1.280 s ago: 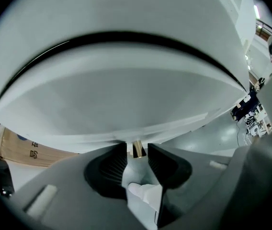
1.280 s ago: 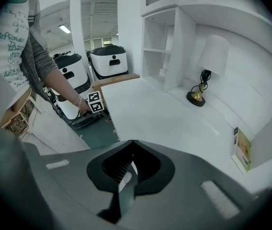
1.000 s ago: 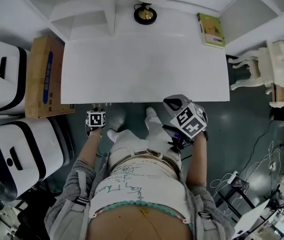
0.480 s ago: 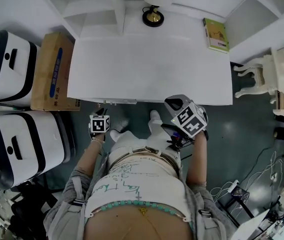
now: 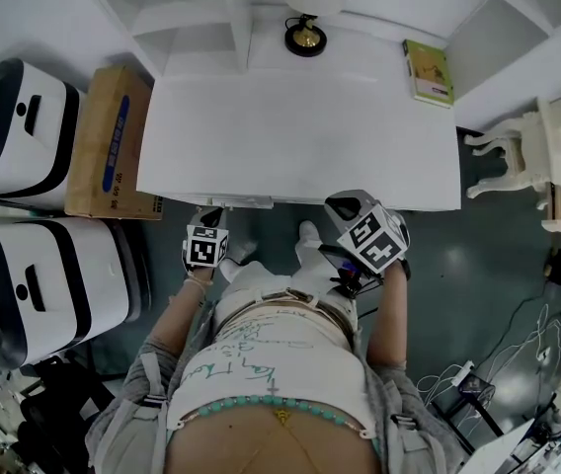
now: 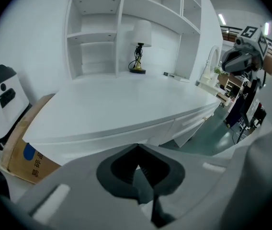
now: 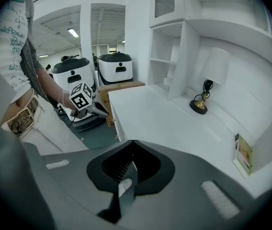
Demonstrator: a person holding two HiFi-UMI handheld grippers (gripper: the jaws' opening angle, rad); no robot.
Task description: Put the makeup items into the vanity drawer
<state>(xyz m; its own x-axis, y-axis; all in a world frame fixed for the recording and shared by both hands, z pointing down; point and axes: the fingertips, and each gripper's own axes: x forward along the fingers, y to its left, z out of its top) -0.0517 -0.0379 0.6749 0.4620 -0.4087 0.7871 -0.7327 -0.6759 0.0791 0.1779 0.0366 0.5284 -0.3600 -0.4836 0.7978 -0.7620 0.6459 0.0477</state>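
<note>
One vanity drawer [image 6: 194, 121] just ahead of the left gripper [image 6: 138, 170].

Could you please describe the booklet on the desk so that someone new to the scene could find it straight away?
Start at the large white desk in front of the person and go to its far right corner. The booklet lies flat there, thin and green-covered; the only other thing on the desktop, a gold-based lamp, stands at the back centre.
</note>
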